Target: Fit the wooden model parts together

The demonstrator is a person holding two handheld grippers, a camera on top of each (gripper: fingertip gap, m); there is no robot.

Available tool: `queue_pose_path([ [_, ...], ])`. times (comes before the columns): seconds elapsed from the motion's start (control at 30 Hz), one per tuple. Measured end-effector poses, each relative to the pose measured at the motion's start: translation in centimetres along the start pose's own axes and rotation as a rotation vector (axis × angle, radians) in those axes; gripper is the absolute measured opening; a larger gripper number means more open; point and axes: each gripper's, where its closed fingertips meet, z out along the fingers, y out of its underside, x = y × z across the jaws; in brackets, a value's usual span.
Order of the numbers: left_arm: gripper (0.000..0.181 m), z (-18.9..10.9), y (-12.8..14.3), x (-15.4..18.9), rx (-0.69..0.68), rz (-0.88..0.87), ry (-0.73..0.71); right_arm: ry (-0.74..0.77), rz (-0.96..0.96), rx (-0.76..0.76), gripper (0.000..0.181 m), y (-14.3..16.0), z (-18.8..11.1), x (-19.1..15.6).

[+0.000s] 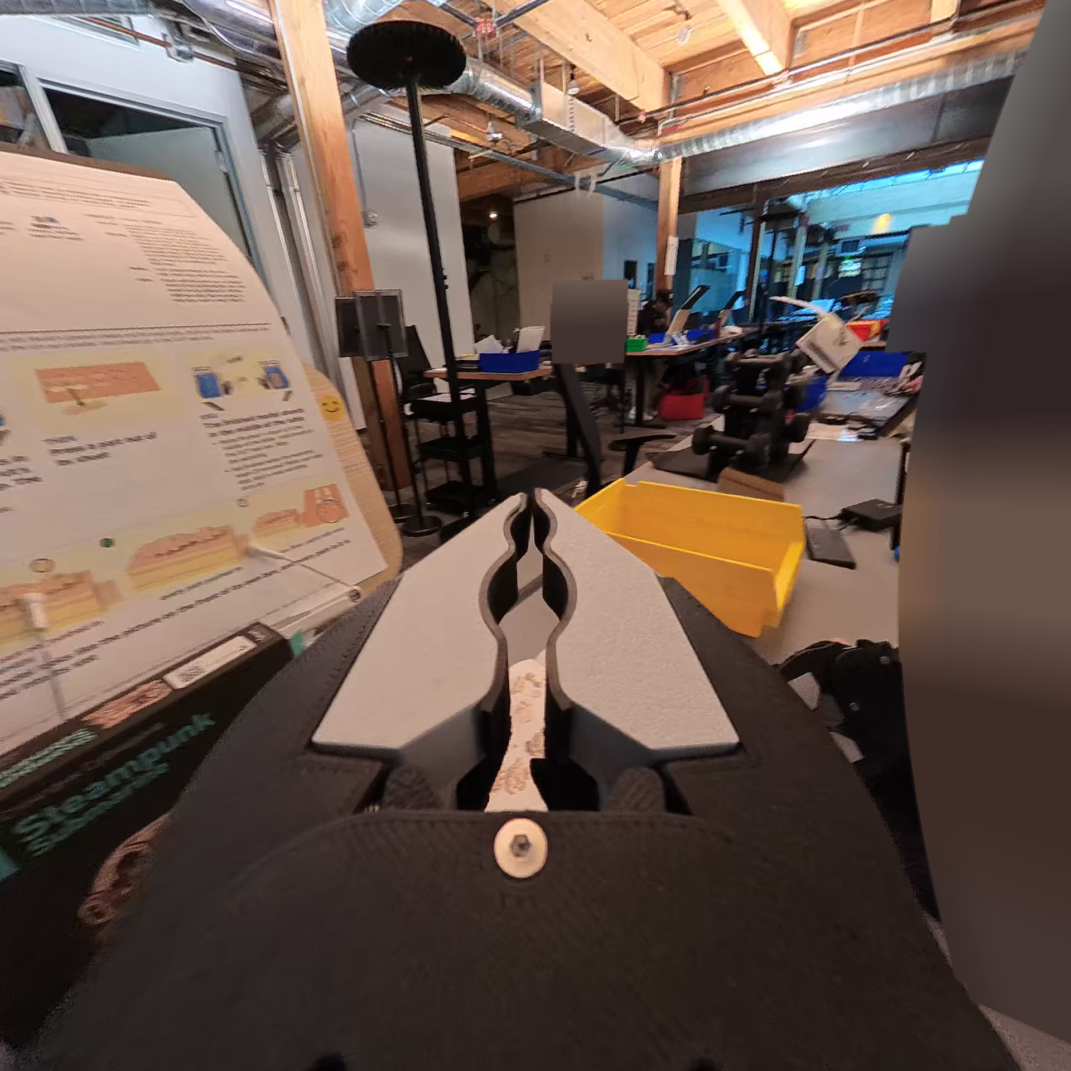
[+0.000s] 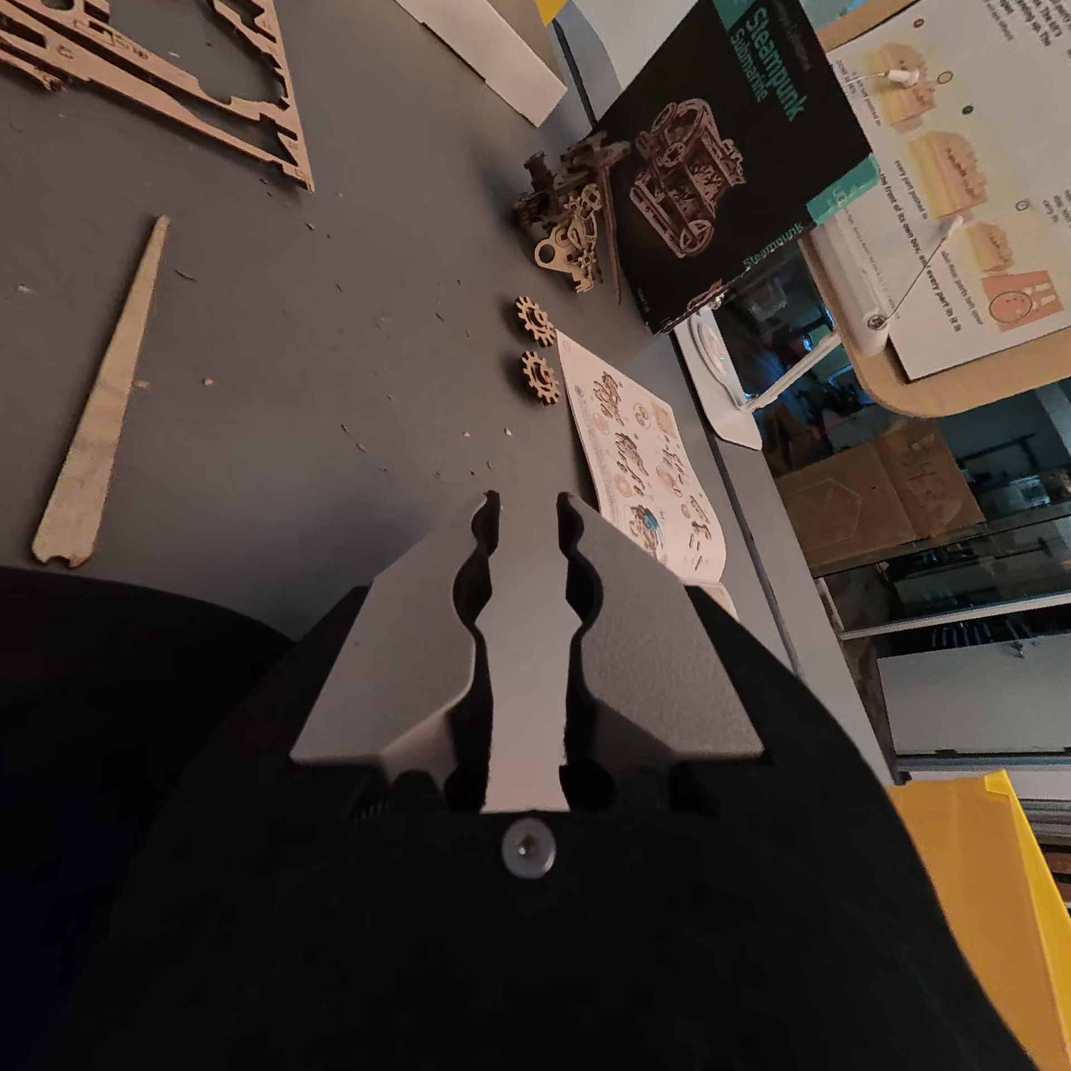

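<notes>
The left tool [image 1: 533,501] is raised and looks out over the room, its fingertips pressed together on nothing, with a yellow bin [image 1: 704,547] on the grey bench [image 1: 846,481] just beyond to the right and an instruction sheet [image 1: 145,405] standing at left. The right tool [image 2: 527,501] points down at the bench, jaws parted and empty. Ahead of it lie two small wooden gears [image 2: 538,348] side by side, and farther on the partly built wooden model [image 2: 571,217] beside the dark kit box [image 2: 724,156]. A printed manual [image 2: 643,463] lies just right of the gears; a tapered wooden strip [image 2: 98,405] and a punched-out wooden sheet [image 2: 174,87] lie far left.
</notes>
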Motion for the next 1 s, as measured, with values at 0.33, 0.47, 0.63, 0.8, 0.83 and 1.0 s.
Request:
queue_pose_path([
  [0.33, 0.000, -0.9, -1.3, -0.5, 0.021, 0.044, -0.006, 0.002, -0.182, -0.061, 0.019, -1.7, 5.7, 0.9],
  [0.47, 0.000, -1.5, -2.0, -0.7, 0.039, 0.078, -0.022, -0.035, -0.279, -0.087, 0.018, -2.3, 7.5, 0.3],
  [0.63, 0.000, -2.1, -3.0, -0.7, 0.070, 0.089, -0.017, 0.011, -0.419, -0.165, 0.016, -2.2, 8.9, 0.0],
  [0.8, 0.000, -2.4, -3.5, -0.9, 0.083, 0.108, -0.033, 0.009, -0.507, -0.210, 0.005, -1.4, 9.8, -0.1],
  [0.83, 0.000, -2.4, -3.6, -0.9, 0.086, 0.108, -0.036, 0.025, -0.515, -0.228, 0.005, -1.2, 9.9, 0.2],
  [1.0, 0.000, -1.9, -3.1, -0.8, 0.075, 0.110, -0.038, 0.045, -0.444, -0.204, 0.004, -1.5, 9.4, 1.1],
])
